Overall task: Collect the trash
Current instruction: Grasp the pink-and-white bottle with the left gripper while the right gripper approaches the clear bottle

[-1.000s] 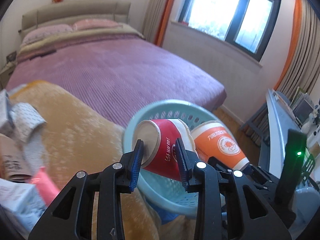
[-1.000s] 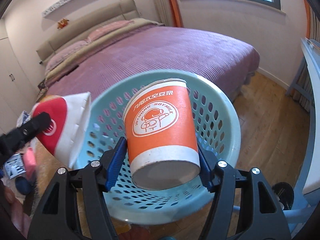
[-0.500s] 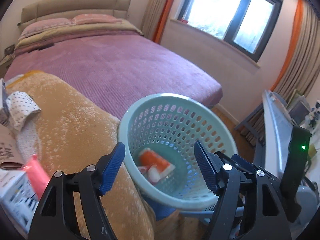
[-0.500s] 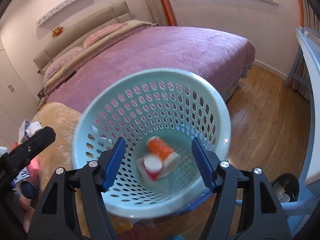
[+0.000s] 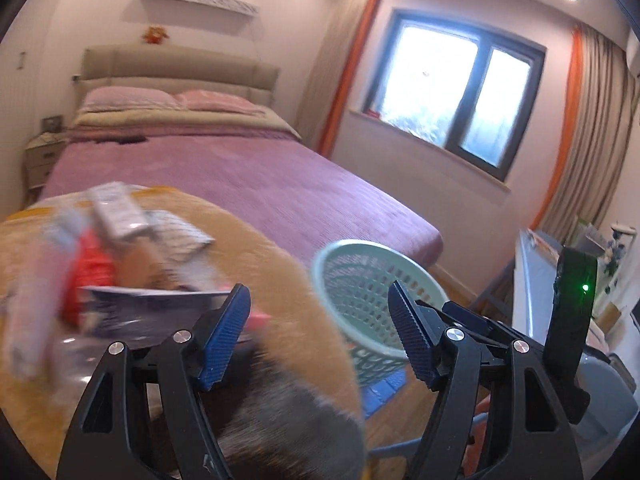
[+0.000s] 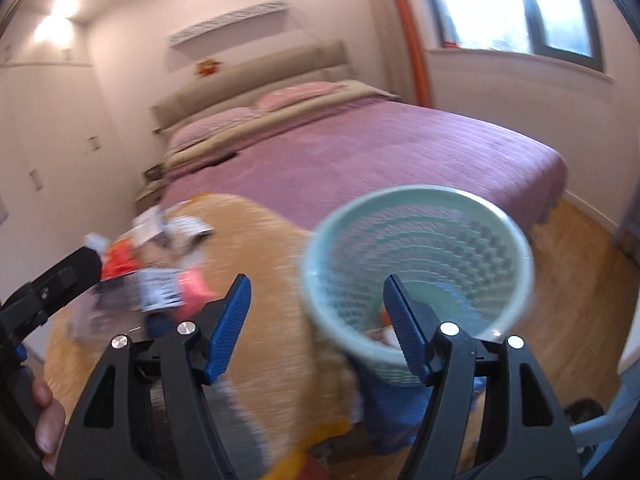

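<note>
Orange cloth covers the desk (image 6: 256, 248); both tongs, left (image 5: 320, 336) and right (image 6: 316, 320), are spread and empty, facing the trash pile (image 5: 120, 248) near its far edge, beside the basket (image 6: 416, 272).

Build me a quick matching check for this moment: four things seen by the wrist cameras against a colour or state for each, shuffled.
Things:
1. basket
2. left gripper
3. bedspread
4. cloth under the trash pile

Descriptions:
A. purple
B. open, nothing between its fingers
C. orange-tan
D. pale teal, perforated wall

Pairs: 1-D, 2-B, 3-A, 4-C
</note>
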Motion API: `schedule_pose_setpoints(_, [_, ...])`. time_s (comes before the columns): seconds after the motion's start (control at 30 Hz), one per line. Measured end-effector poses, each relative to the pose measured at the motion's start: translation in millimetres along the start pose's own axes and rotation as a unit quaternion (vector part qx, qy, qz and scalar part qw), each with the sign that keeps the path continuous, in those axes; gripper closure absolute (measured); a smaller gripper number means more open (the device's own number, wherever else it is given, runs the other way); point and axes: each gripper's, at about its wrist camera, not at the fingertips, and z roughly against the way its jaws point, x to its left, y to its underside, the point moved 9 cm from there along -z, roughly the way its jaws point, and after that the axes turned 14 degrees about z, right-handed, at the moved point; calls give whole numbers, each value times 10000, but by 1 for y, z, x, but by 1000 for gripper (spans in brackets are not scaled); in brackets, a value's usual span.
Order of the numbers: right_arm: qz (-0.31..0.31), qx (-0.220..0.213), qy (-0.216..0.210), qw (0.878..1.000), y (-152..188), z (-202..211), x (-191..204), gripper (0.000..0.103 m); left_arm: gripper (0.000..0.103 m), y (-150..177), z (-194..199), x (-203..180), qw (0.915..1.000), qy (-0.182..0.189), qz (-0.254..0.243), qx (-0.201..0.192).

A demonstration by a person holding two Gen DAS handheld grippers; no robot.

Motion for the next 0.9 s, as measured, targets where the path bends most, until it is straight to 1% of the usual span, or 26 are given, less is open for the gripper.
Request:
schedule_pose_setpoints(0.07, [217,-18,-190,9996,-4,-1,26,38,34,-5,18,17,9997,-203,23,-132])
schedule_pose_setpoints(0.13, [448,-62,-412,9981,-9,-3,54,38,34,-11,37,40,9982,-513,-1,-297])
schedule_pose_setpoints(0.2, [635,-57,-541,9965,-12,-7,77,38,34,-20,52,63,9956,-827,5,-436])
schedule_pose_setpoints(0.27, [772,-12,-685,9947,-13,-14,95,38,31,-26,61,84,9926,-1099,51,-521])
schedule_pose_setpoints(0.33, [862,25,-798,9931,-12,-19,108,38,31,-30,72,113,9890,-1350,157,-590])
schedule_pose_setpoints(0.4, [967,74,-843,9917,-13,-26,118,38,28,-32,73,134,9866,-1532,266,-496])
schedule_pose_setpoints(0.43, [998,95,-871,9911,-14,-30,121,38,26,-31,70,145,9851,-1659,276,-359])
schedule_pose_setpoints(0.47, [1017,118,-915,9905,-14,-34,123,38,26,-29,66,157,9826,-1831,239,-200])
schedule_pose_setpoints(0.53, [1030,195,-1000,9895,-14,-43,125,38,27,-25,60,173,9782,-2070,151,-39])
schedule_pose_setpoints(0.6, [1025,256,-1059,9887,-13,-48,128,38,28,-24,56,185,9767,-2142,141,53])
schedule_pose_setpoints(0.67, [1093,273,-1108,9874,-10,-49,132,38,28,-25,55,196,9760,-2161,268,68])
schedule_pose_setpoints(0.73, [1131,353,-1207,9856,-3,-53,136,38,28,-26,52,206,9774,-2061,449,167])
schedule_pose_setpoints(0.87, [1007,690,-1528,9807,12,-68,141,38,30,-26,39,222,9773,-1970,622,476])
schedule_pose_setpoints(0.9, [1001,782,-1608,9788,15,-73,144,36,30,-26,35,225,9762,-1998,643,540])
